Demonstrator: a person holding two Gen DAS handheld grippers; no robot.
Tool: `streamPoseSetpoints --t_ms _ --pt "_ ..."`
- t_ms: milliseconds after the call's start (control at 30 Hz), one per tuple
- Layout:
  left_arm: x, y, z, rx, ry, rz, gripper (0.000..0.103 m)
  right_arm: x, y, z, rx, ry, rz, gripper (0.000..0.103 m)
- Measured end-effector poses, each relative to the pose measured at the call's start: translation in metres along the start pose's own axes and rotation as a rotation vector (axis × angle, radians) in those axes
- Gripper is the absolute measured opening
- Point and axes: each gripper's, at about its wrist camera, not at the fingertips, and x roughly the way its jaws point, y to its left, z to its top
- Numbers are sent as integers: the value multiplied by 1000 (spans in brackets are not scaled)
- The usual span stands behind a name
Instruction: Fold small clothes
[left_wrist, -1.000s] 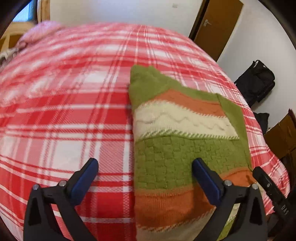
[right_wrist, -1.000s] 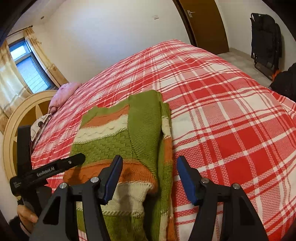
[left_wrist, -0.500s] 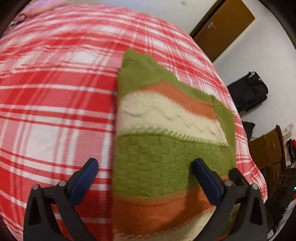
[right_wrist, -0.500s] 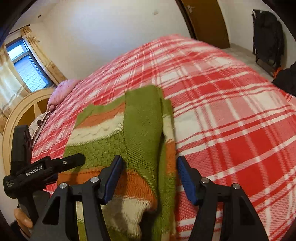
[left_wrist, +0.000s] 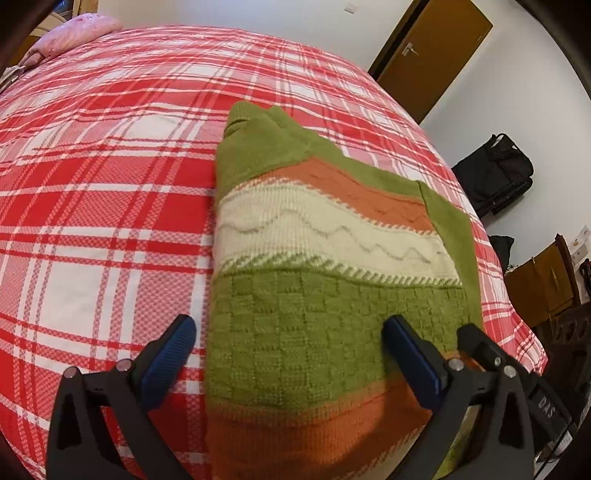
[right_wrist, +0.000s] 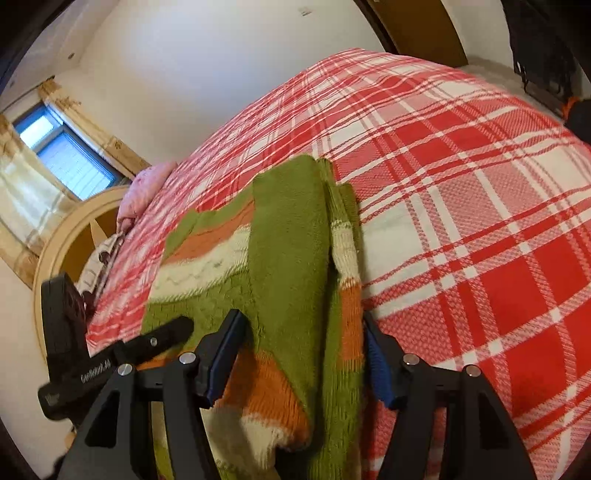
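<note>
- White lettering reading "GenRobot.AI" is showing in the right wrist view on the black body of the left gripper (right_wrist: 122, 354), at the far left of that view; in the left wrist view, the right gripper (left_wrist: 517, 376) is carrying white letters near the right edge that I cannot read.
- The green, orange and cream striped knitted sweater (left_wrist: 325, 280) is lying folded on the red and white plaid bedspread (left_wrist: 103, 206), near the bed's closest edge.
- The left gripper (left_wrist: 288, 332) is standing with its blue-padded jaws wide apart: the left pad is hanging over bare bedspread, the right pad over the green basket-weave band, gripping nothing.
- The right gripper (right_wrist: 301, 354) is sitting with its jaws fairly wide on either side of the sweater's folded green sleeve (right_wrist: 291, 258); whether the pads are pressing it, I cannot tell.
- Only the left wrist view is showing the brown wooden door (left_wrist: 436, 48) and black bag (left_wrist: 495, 173).
- Only the right wrist view is showing the curtained window (right_wrist: 62, 155) and the round wooden headboard (right_wrist: 62, 236).
- The pink pillow (left_wrist: 79, 33) is appearing in both.
</note>
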Motion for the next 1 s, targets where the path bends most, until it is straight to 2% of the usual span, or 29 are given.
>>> streamPoseSetpoints --t_ms 67,300,467,567,633,800,867,933,1000 --pt "1 -1 1 3 -1 -2 103 4 2 0 -10 7 6 67" --pt "2 -2 -1 21 -15 -2 103 5 32 -15 -211 50 -53 66" --pt "0 -1 -4 29 -33 -15 103 5 12 -7 -127 56 28 63" --pt "0 0 -4 30 -33 -24 103 0 3 0 -91 14 6 63" --pt "0 0 -3 28 -35 -24 103 3 -3 3 -57 22 27 63" --pt "0 -3 -5 37 -48 -14 102 10 7 0 -122 43 24 63" --pt "-1 -5 -6 38 -53 -21 99 12 10 -2 -132 52 29 57" --pt "-1 -7 -6 45 -59 -31 90 13 9 0 -133 53 30 50" --pt "-2 -8 -7 48 -67 -33 87 13 8 -2 -115 46 34 45"
